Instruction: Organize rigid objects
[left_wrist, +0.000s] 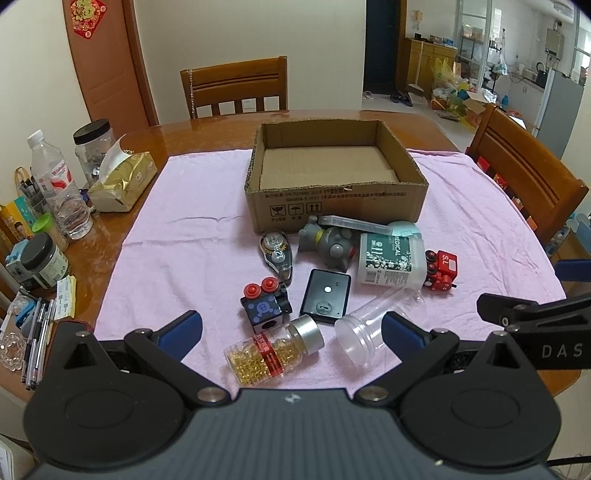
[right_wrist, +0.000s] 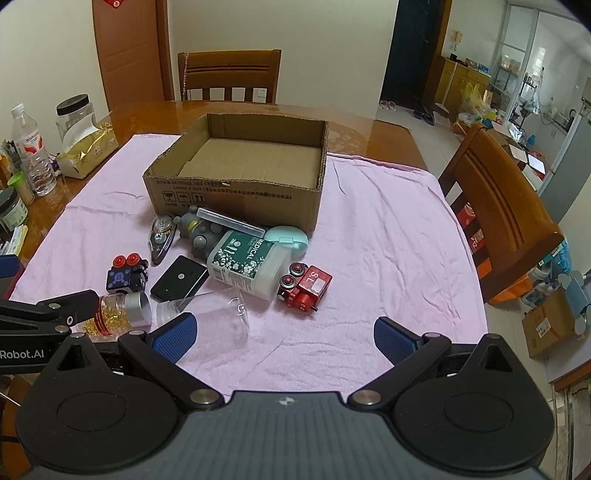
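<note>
The left gripper (left_wrist: 291, 332) hangs with jaws wide apart over a pill bottle (left_wrist: 273, 350) and a clear jar (left_wrist: 373, 328), holding nothing. The right gripper (right_wrist: 284, 334) is also spread wide and empty above the pink cloth (right_wrist: 388, 258). Beyond them, small objects cluster before the empty cardboard box (right_wrist: 240, 199).

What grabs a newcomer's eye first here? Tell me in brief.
The open cardboard box, with nothing in it, sits mid-table on the pink cloth. Right before it lies a jumble of small things: a red toy train, a white bottle, a grey toy and a pill jar. Both grippers, left and right, hover open near the pile.
</note>
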